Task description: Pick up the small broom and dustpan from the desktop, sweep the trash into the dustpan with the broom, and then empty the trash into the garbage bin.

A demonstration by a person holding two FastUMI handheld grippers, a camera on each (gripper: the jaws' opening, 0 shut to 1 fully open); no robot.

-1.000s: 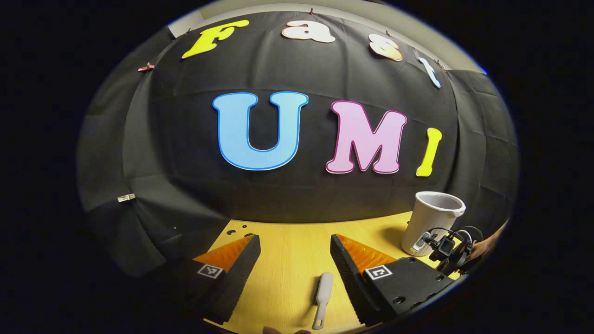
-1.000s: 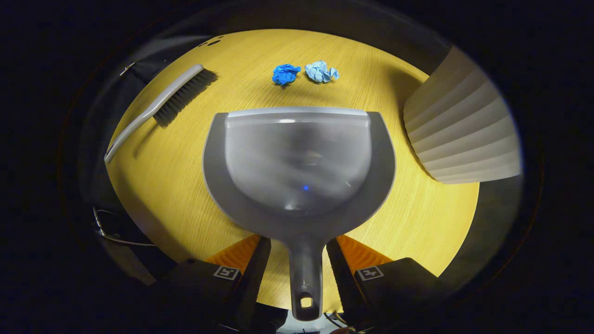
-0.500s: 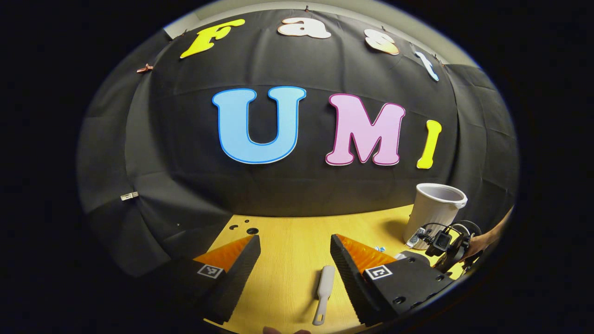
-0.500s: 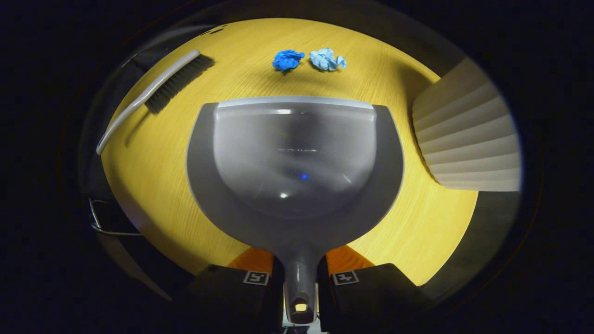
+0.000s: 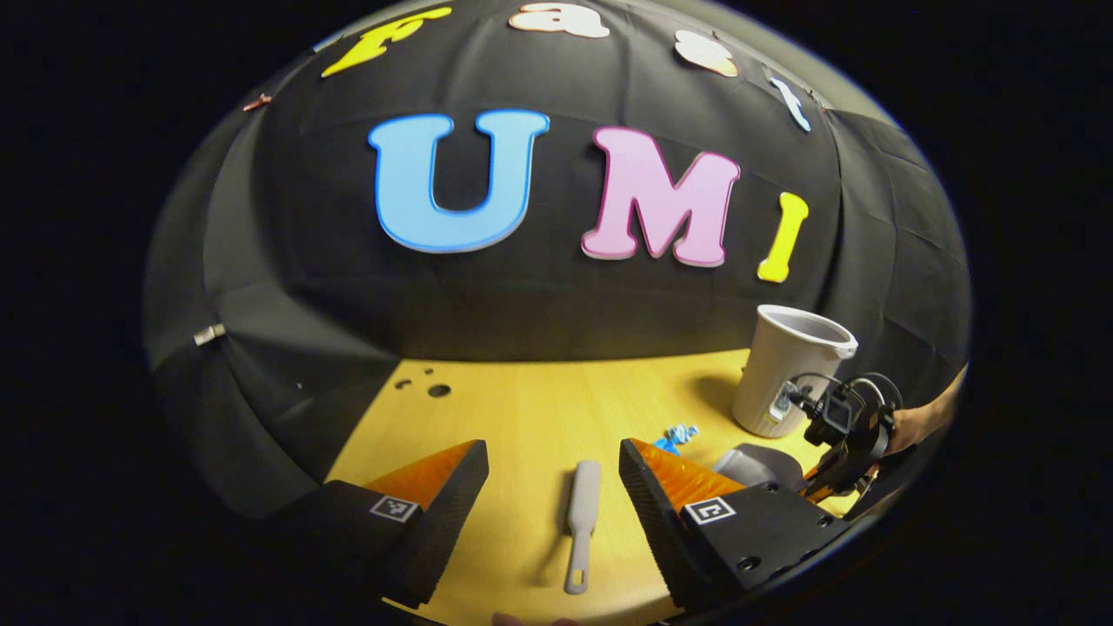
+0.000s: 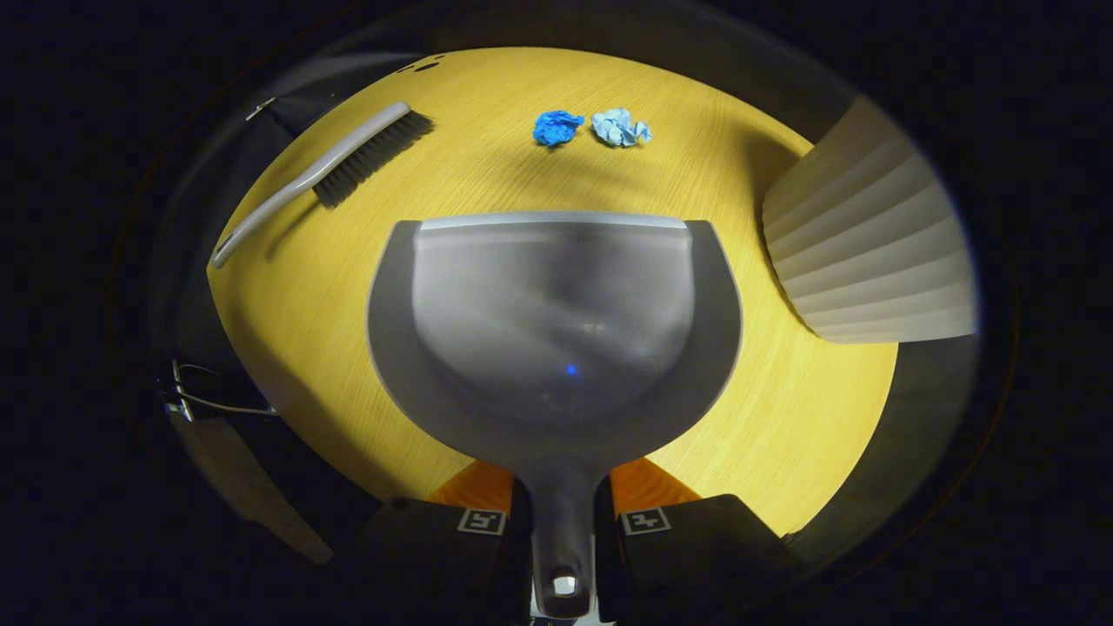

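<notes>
In the right gripper view my right gripper (image 6: pixel 561 509) is shut on the handle of the grey dustpan (image 6: pixel 556 322), whose mouth faces two crumpled blue paper balls (image 6: pixel 591 128) farther along the desk. The small grey broom (image 6: pixel 335 169) lies flat at the upper left, bristles toward the far side. In the left gripper view my left gripper (image 5: pixel 553 474) is open above the desk, and the broom (image 5: pixel 581 515) lies between its fingers without touching them. The right gripper (image 5: pixel 848 435), held by a hand, is at the right with the dustpan (image 5: pixel 756 461).
A white ribbed garbage bin (image 5: pixel 787 369) stands at the desk's back right; it is the ribbed wall (image 6: pixel 869 252) in the right gripper view. The yellow wooden desk (image 5: pixel 539 409) has small holes at its far left corner. Black cloth walls close it in.
My right gripper shut on the dustpan handle and raised it slightly. My left gripper tilted down and moved forward, so more of the desk and the broom came into sight.
</notes>
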